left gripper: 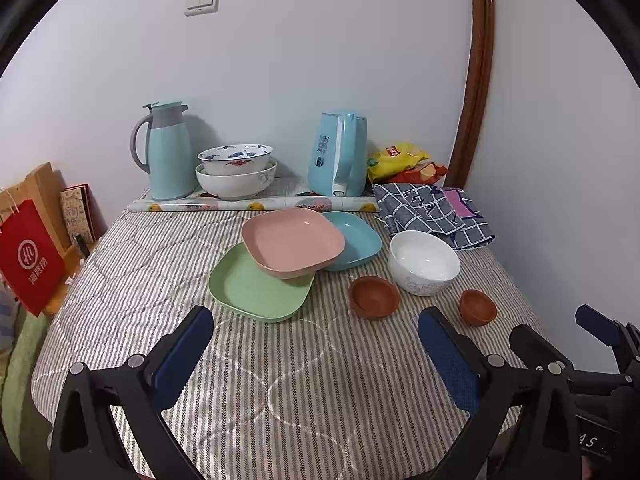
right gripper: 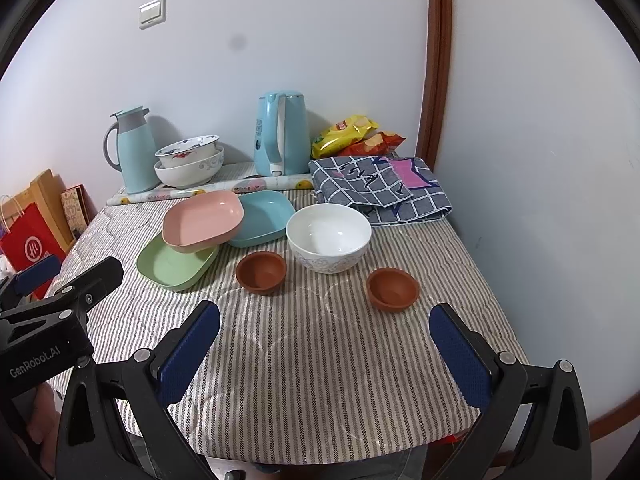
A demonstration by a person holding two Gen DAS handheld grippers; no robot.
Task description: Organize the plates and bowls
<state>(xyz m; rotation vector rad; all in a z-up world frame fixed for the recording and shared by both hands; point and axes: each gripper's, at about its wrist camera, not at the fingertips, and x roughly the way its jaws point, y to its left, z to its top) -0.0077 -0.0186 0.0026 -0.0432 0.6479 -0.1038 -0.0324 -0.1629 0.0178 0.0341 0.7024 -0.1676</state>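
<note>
Left wrist view: the left gripper point(left gripper: 316, 344) hangs wide open and empty above the striped tablecloth point(left gripper: 280, 400), short of the pink plate point(left gripper: 292, 242) lying crooked across the green plate point(left gripper: 256, 284) and blue plate point(left gripper: 356, 240).

Right wrist view: the right gripper point(right gripper: 326, 334) is equally spread and empty, near two brown bowls point(right gripper: 261, 272) point(right gripper: 392, 289) and the white bowl point(right gripper: 329, 237). Nothing looks sorted yet; the next move likely calls for reaching in and closing on a rim.

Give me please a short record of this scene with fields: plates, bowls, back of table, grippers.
plates: pink plate tilted, resting on green plate and blue plate
bowls: white bowl upright; two brown bowls apart on striped cloth
back of table: two stacked bowls, flask, kettle, snack bags, checked cloth
grippers: left gripper and right gripper open, holding nothing
</note>
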